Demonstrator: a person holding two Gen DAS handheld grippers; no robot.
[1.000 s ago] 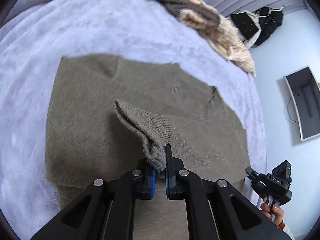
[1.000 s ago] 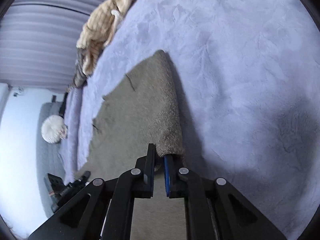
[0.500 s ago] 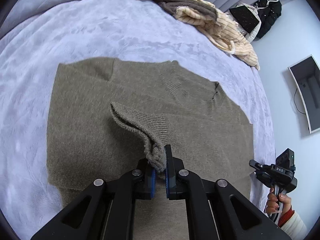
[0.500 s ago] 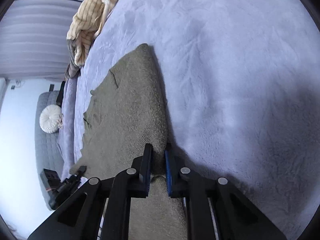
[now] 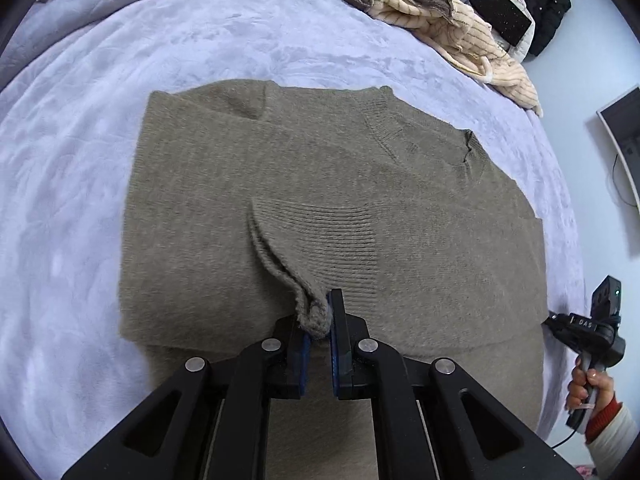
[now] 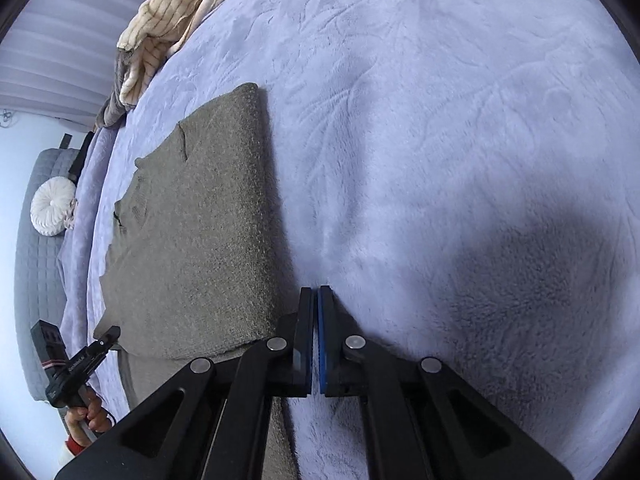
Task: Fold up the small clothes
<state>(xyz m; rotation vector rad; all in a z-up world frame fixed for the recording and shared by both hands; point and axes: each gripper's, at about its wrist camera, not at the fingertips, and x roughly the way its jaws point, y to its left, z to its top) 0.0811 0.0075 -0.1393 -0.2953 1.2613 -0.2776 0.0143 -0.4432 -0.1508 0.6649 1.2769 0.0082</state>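
An olive-grey knit sweater (image 5: 224,208) lies flat on the lavender bed cover, its sides folded in. My left gripper (image 5: 320,316) is shut on the ribbed sleeve cuff (image 5: 316,240), holding it low over the sweater's middle. In the right wrist view the sweater (image 6: 200,216) lies to the left, its folded edge beside my right gripper (image 6: 315,300), which is shut and empty just off that edge, over the bed cover. The right gripper also shows in the left wrist view (image 5: 568,328), held by a hand.
A heap of beige and grey clothes (image 5: 440,12) lies at the far edge of the bed (image 5: 80,80). A monitor (image 5: 624,140) hangs on the wall at right. A round white cushion (image 6: 54,212) sits on a grey sofa.
The left gripper lowered the cuff onto the sweater's middle. The right gripper let go of the sweater's edge, closed empty and moved just off it to the right.
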